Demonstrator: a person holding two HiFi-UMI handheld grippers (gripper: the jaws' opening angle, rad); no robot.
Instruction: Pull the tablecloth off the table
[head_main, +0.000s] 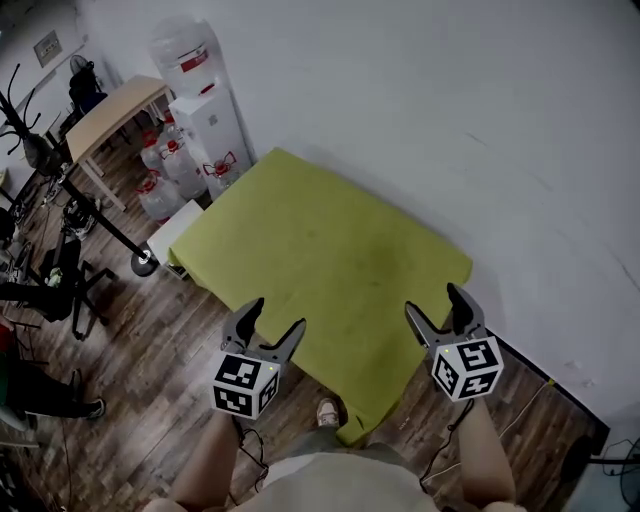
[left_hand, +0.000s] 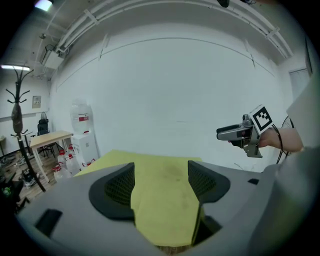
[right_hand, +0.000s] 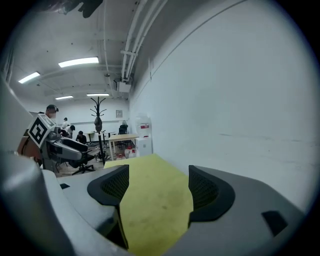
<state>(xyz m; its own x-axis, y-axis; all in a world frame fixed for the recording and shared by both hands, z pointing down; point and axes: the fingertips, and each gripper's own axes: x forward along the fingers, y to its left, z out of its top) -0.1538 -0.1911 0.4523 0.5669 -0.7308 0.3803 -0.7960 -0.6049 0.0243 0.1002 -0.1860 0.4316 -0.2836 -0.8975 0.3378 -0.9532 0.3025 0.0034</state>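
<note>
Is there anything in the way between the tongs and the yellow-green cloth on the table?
Nothing visible is. The left tongs and the right tongs hang open near the front edge of the tablecloth, with only air between them and it. Nothing lies on the cloth either.

Grey left gripper (head_main: 278, 314) and right gripper (head_main: 431, 298) bear black-and-white marker cubes (head_main: 246, 385).

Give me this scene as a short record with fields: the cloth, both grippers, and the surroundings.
tablecloth: yellow-green, spread flat, near corner hanging down
left gripper: open, empty, over the cloth's near edge
right gripper: open, empty, over the cloth's near edge
surroundings: white wall behind; water dispenser and water bottles at far left
task status: cloth not yet pulled
</note>
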